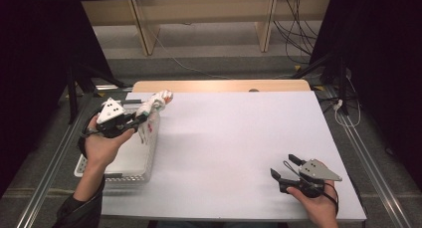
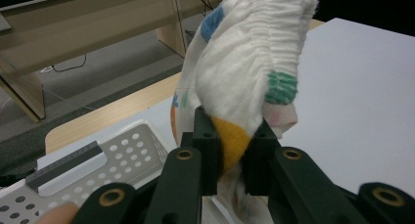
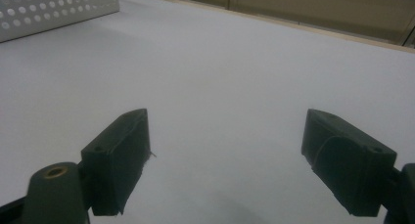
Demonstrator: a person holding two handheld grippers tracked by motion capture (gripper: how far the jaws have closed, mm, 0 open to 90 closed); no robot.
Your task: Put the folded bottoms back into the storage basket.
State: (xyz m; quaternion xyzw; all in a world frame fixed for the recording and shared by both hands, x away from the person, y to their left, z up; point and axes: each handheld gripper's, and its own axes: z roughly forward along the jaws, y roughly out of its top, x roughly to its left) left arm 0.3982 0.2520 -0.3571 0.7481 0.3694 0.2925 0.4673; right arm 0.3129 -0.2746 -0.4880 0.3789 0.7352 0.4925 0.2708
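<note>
We hold the white patterned cloth [image 2: 244, 72] clamped in our left gripper [image 1: 137, 119], lifted over the basket [image 1: 144, 161] rim so it hangs free of it. Our right gripper [image 1: 286, 169] rests on the surface [image 1: 234, 138], jaws wide apart and empty, ready to help.

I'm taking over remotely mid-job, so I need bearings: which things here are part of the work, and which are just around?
In the job:
- white patterned cloth, pinched in the left gripper
- perforated white basket under it
- right gripper, open over the table

Just around:
- white table
- cables on the floor
- wooden furniture legs
</note>
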